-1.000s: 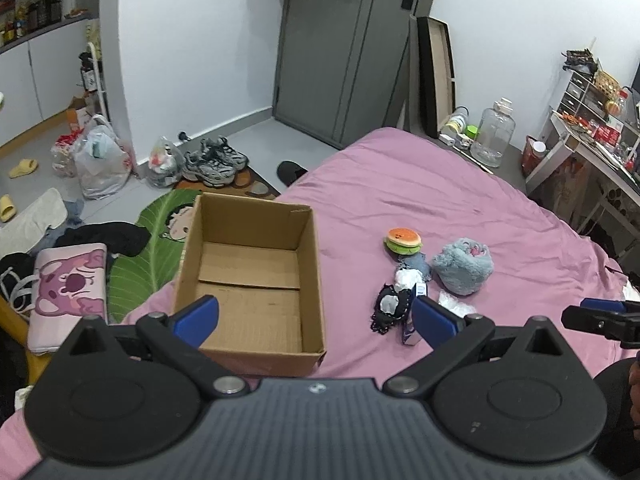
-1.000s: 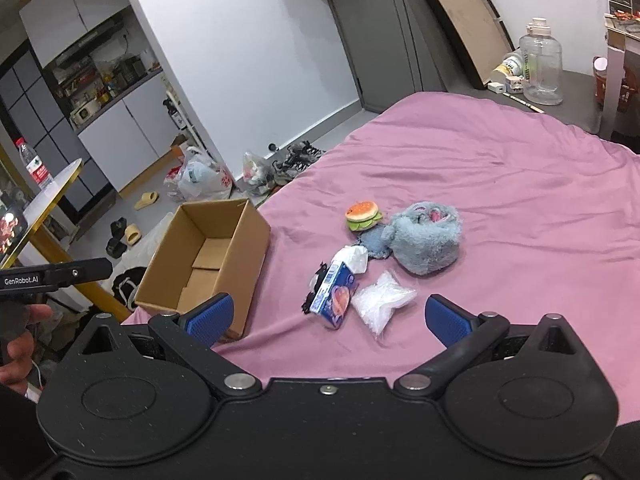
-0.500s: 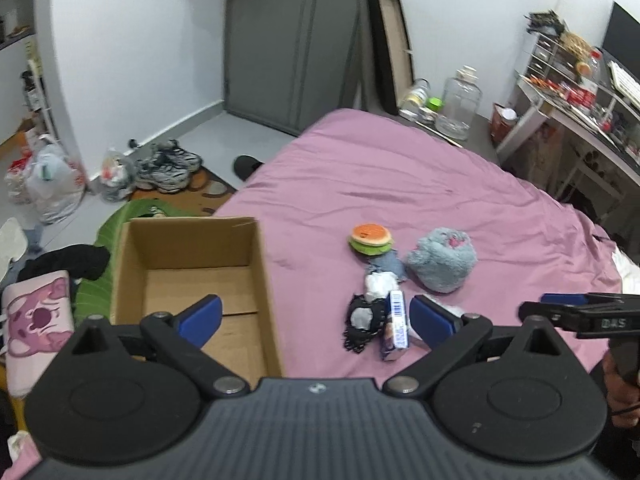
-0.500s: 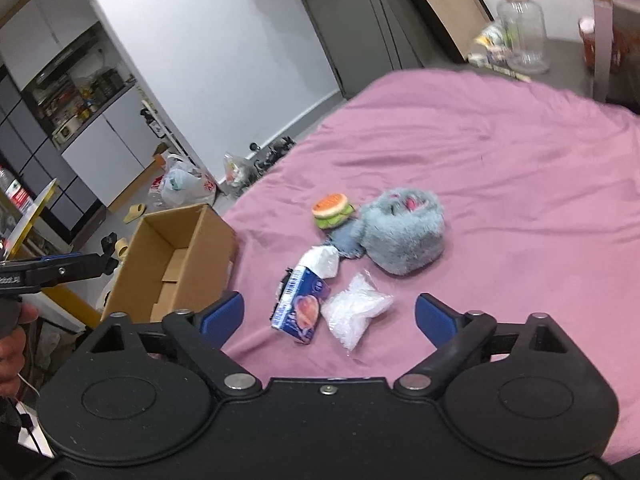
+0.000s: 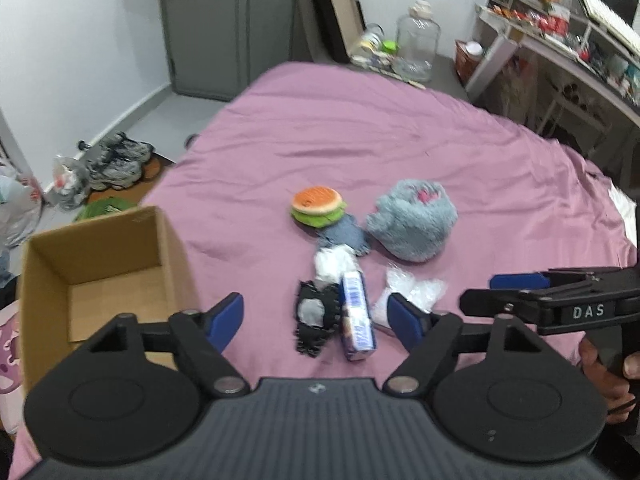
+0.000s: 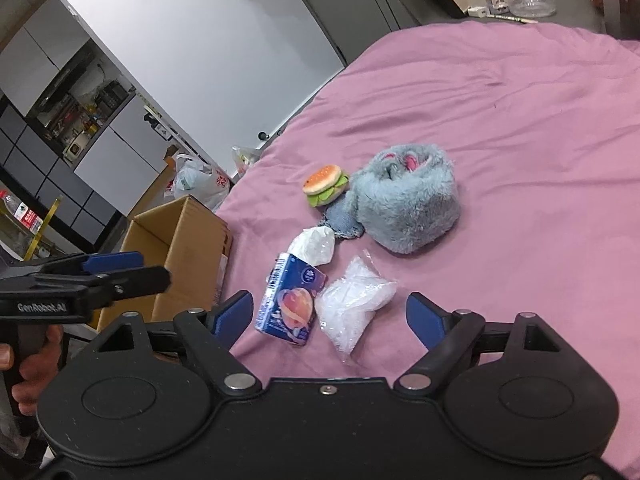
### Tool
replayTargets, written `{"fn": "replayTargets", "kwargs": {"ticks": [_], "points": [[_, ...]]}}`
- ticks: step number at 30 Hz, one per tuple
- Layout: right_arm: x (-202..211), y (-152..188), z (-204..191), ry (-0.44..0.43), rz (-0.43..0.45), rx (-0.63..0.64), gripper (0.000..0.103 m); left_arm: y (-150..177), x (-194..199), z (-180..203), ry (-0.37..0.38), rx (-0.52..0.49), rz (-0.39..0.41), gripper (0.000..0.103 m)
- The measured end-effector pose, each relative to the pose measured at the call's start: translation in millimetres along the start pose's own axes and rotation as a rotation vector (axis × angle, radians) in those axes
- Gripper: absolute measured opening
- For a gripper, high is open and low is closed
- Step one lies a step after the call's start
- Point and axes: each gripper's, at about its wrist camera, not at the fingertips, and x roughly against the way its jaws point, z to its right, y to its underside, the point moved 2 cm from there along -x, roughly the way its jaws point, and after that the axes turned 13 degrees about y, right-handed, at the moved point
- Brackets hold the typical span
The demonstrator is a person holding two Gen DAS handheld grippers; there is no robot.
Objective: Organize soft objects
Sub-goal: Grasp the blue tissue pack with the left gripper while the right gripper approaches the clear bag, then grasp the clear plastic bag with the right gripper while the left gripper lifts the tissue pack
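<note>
My left gripper (image 5: 316,316) and right gripper (image 6: 330,314): jaws apart, just been closing, gripping nothing. Soft pile at frame centre on the pink bed (image 5: 360,128): burger toy (image 5: 317,206), grey plush (image 5: 412,224), tissue pack (image 6: 290,300), clear bag (image 6: 354,300). Only the left view shows the black pouch (image 5: 316,316). Box (image 5: 100,264) lower left. Lettering: "DAS" left view, "GenRobot.AI" right view.

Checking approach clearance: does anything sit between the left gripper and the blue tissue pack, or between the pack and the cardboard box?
Nothing visible blocks the left gripper, jaws open and just closing, from the tissue pack. A black-and-grey soft item lies against the pack on the side towards the cardboard box; beyond it is only bedsheet.
</note>
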Motion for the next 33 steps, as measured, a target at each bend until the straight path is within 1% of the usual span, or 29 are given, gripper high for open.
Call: {"fn": "replayTargets", "kwargs": {"ticks": [2,3,5,8,11,13,15,17,22,25,28,30,33], "points": [[-8.3,1.1,1.7,0.000,-0.004,0.008,0.080,0.5,-13.0,2.3,0.014,-0.003,-0.024,0.065],[-12.0,1.3,3.2,0.001,-0.005,0.004,0.078,0.9,-18.6,2.6,0.019,-0.002,-0.035,0.063],[-18.3,0.3,7.6,-0.023,-0.010,-0.020,0.077,1.6,-28.0,2.0,0.027,0.008,-0.053,0.056],[-28.3,-2.9,15.4,-0.047,-0.024,-0.056,0.072,0.9,-41.5,1.5,0.042,0.023,-0.074,0.050],[-37.7,-3.6,24.0,-0.045,-0.049,-0.095,0.068,0.8,-52.2,1.1,0.058,0.045,-0.087,0.046],[-43.0,-3.5,29.0,-0.047,-0.065,-0.114,0.065,1.0,-60.1,2.1,0.056,0.047,-0.102,0.042],[-46.6,-2.8,33.2,-0.052,-0.077,-0.127,0.065,1.9,-66.6,3.1,0.049,0.049,-0.114,0.038],[-50.4,-2.2,36.4,-0.058,-0.086,-0.140,0.065,3.5,-73.1,4.0,0.065,0.058,-0.127,0.032],[-57.5,-3.5,40.5,-0.074,-0.101,-0.152,0.064,10.4,-92.0,-1.0,0.061,0.098,-0.189,0.026],[-60.9,-3.9,41.4,-0.084,-0.109,-0.147,0.064,14.1,-100.5,-6.7,0.058,0.137,-0.211,0.020],[-63.0,-4.4,40.3,-0.098,-0.114,-0.146,0.065,14.1,-98.0,-5.6,0.052,0.134,-0.193,0.018],[-66.0,-5.1,38.8,-0.106,-0.116,-0.144,0.065,12.5,-92.8,-2.4,0.048,0.124,-0.162,0.018],[-71.9,-5.8,33.4,-0.103,-0.120,-0.126,0.065,11.9,-87.2,8.2,0.042,0.075,-0.139,0.018]]}}
